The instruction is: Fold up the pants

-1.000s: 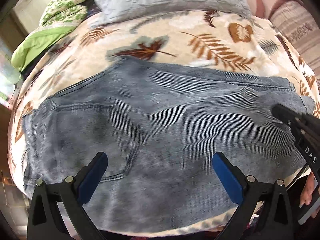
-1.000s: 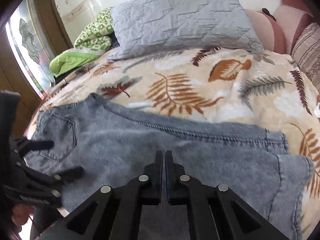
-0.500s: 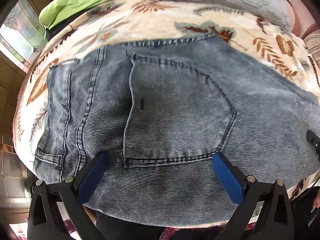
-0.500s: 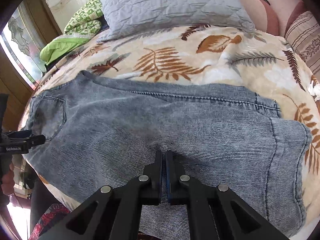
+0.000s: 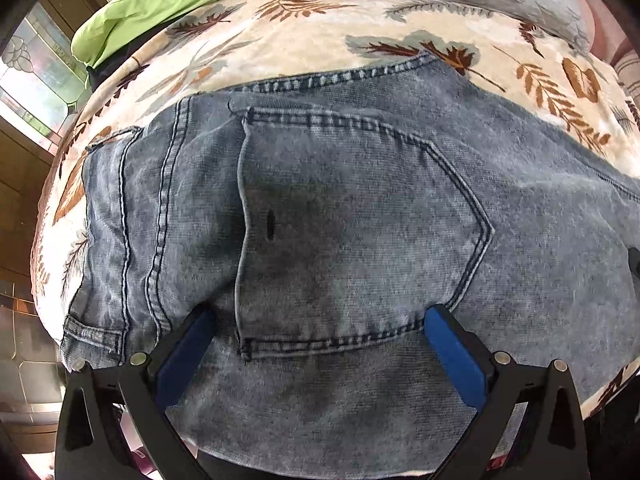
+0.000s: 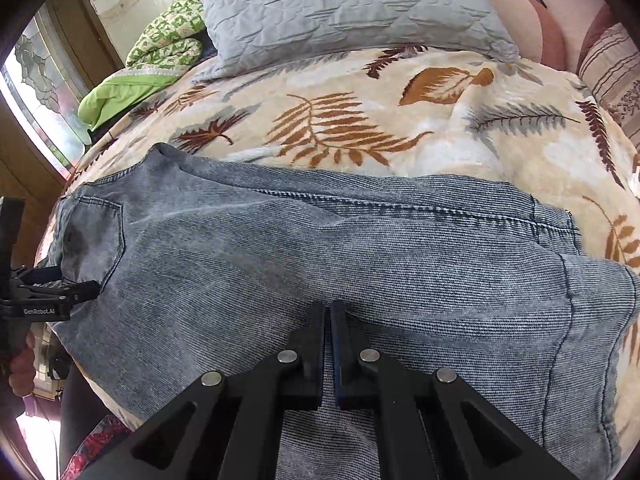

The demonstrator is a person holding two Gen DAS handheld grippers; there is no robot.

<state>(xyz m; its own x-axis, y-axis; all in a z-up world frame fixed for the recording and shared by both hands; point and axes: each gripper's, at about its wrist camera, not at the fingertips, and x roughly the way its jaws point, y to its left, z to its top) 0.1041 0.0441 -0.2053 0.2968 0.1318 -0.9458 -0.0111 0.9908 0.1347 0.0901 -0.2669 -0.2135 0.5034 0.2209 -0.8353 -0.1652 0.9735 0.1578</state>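
Flanking jeans (image 6: 280, 264) on leaf-print blanket (image 6: 440, 128), left tool (image 5: 320, 320) wide, right tool (image 6: 328, 312) pinched narrow, grey pillow (image 6: 340, 12) behind.

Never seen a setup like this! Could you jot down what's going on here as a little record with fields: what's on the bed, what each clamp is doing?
Surface: leaf-print blanket on a bed
Garment: jeans, lying flat, back pocket facing up
Left gripper: open, over the pocket's lower edge, at the waist end
Right gripper: shut, at the jeans' near edge; whether it pinches fabric can't be told
Behind: grey pillow, green quilt
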